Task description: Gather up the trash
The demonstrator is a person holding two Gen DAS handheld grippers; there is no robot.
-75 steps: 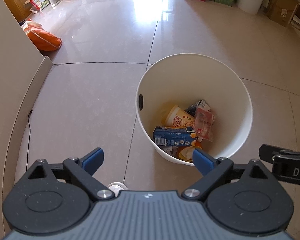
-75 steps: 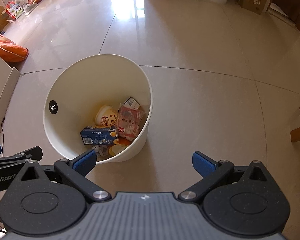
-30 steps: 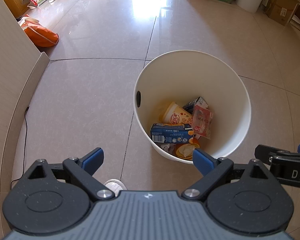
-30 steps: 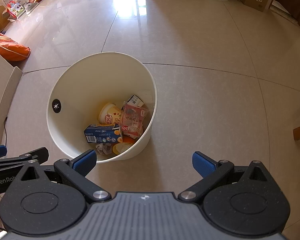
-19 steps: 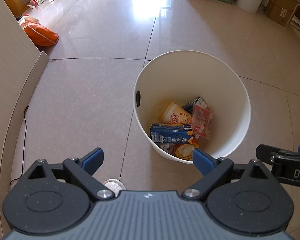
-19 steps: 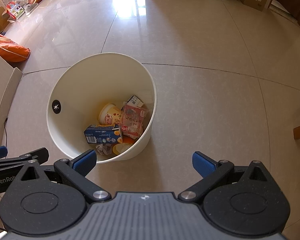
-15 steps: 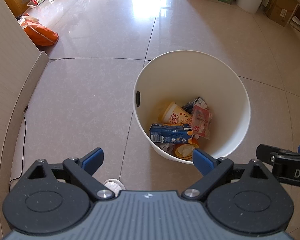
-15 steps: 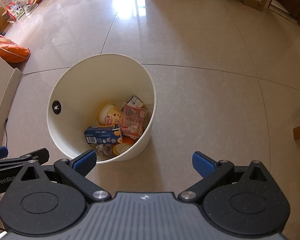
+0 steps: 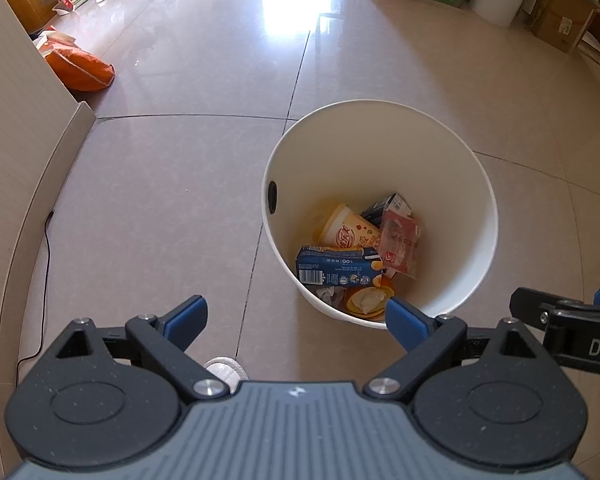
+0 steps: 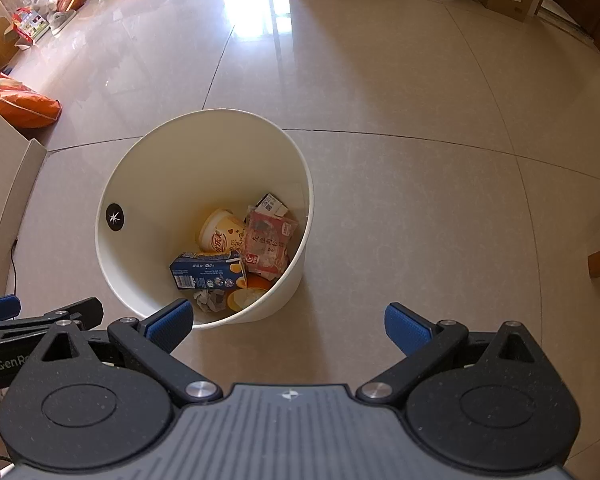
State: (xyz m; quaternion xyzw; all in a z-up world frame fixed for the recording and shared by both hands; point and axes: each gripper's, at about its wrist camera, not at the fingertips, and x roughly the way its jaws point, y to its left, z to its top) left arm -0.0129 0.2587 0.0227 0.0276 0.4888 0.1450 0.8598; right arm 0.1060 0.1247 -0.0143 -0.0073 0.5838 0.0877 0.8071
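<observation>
Two hand-held grippers are hovering above a round white plastic trash bin (image 9: 380, 152) that is standing on a glossy beige tiled floor (image 9: 180, 184).

The left gripper (image 9: 296, 320) and the right gripper (image 10: 286, 322) are both holding their blue-padded jaws spread wide, gripping nothing. A blue rectangular drink carton (image 10: 206, 270), a yellow paper cup (image 10: 222, 236) and a red-printed clear snack wrapper (image 10: 268, 246) are lying at the bottom of the bin, with crumpled paper (image 10: 210, 300) beside them. An orange bag (image 9: 78, 68) is sitting well away, by the wall.
</observation>
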